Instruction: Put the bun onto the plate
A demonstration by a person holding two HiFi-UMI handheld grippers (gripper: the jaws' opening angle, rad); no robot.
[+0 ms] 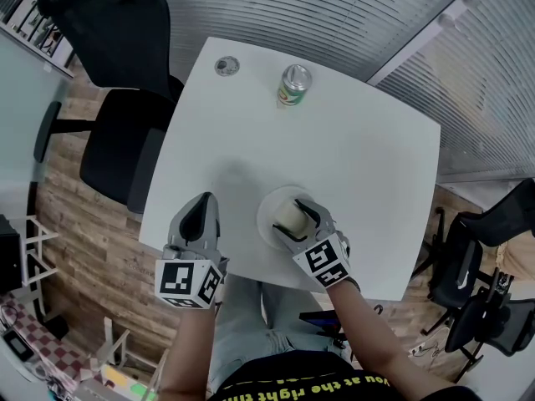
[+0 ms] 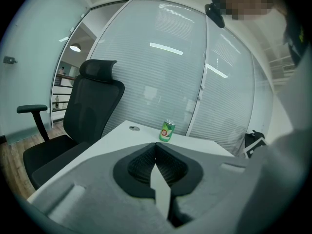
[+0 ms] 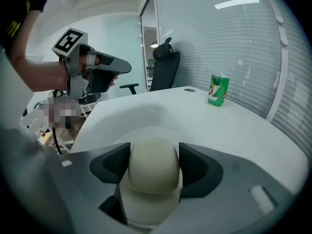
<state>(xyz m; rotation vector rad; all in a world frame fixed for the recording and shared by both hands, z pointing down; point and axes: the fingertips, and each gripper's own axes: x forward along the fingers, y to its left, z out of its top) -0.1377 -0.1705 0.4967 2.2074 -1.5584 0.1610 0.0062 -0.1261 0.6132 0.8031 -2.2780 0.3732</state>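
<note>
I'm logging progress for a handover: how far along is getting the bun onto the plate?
Done: the bun is over the plate. In hand: the right tongs grip it on both sides; whether it already rests on the plate I cannot tell. Left to do: open the jaws and draw away. The left tongs are shut and empty, beside the plate.

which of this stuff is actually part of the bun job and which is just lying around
Part of the job: bun, gripped by the right gripper; plate beneath it.
Lying about: green can, office chair, round table cap; left gripper, shut and empty.
</note>
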